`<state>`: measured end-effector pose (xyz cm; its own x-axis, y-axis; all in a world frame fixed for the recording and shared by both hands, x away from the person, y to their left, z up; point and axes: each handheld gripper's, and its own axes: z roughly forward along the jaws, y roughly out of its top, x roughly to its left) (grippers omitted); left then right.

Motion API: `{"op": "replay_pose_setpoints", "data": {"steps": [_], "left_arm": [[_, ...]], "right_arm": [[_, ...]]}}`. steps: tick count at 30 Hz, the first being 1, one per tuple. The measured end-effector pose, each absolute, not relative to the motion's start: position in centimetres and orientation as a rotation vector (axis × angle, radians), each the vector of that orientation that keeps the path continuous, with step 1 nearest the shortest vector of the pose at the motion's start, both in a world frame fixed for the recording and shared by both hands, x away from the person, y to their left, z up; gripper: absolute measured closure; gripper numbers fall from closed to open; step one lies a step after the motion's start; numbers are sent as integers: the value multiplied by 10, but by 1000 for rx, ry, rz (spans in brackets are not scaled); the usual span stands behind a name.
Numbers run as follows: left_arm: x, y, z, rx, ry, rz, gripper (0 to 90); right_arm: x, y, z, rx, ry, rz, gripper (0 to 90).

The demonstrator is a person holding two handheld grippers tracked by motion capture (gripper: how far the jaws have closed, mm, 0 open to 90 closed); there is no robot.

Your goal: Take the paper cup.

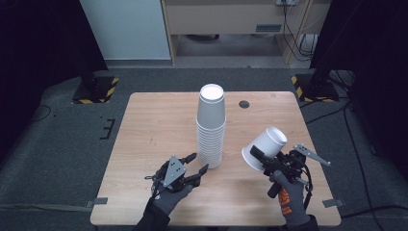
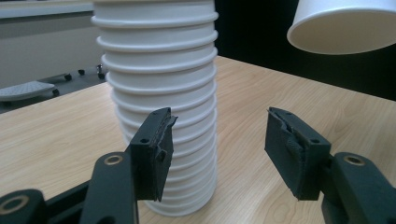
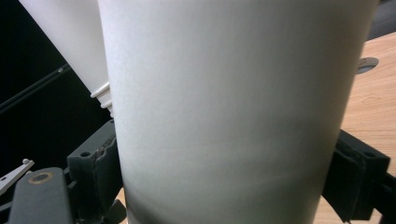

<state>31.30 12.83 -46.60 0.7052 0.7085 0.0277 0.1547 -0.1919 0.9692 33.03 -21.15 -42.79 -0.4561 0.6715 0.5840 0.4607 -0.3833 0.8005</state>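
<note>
A tall stack of upturned white paper cups (image 1: 210, 126) stands in the middle of the wooden table (image 1: 154, 125). My left gripper (image 1: 200, 162) is open just left of the stack's base. In the left gripper view the stack (image 2: 159, 70) rises right behind the left jaw, with nothing between the jaws of the gripper (image 2: 217, 149). My right gripper (image 1: 262, 159) is shut on a single white cup (image 1: 265, 148), held tilted above the table to the right of the stack. That cup (image 3: 233, 93) sits between the right gripper's (image 3: 224, 182) jaws, with the stack (image 3: 70, 42) behind; it also hangs at the top right as a cup (image 2: 343, 23).
A round dark grommet (image 1: 244, 104) sits in the tabletop behind the stack. Two black stands with yellow-black striped bases (image 1: 96, 89) (image 1: 312, 86) flank the table's far corners on the grey carpet. Bare wood lies left of the stack.
</note>
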Motion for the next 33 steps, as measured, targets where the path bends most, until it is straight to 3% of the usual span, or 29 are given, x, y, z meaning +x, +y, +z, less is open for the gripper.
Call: {"op": "replay_pose_setpoints", "data": {"steps": [33], "left_arm": [[329, 68, -465, 1725, 599, 526, 420]], "right_arm": [[330, -212, -430, 1577, 1624, 1994, 145]]}}
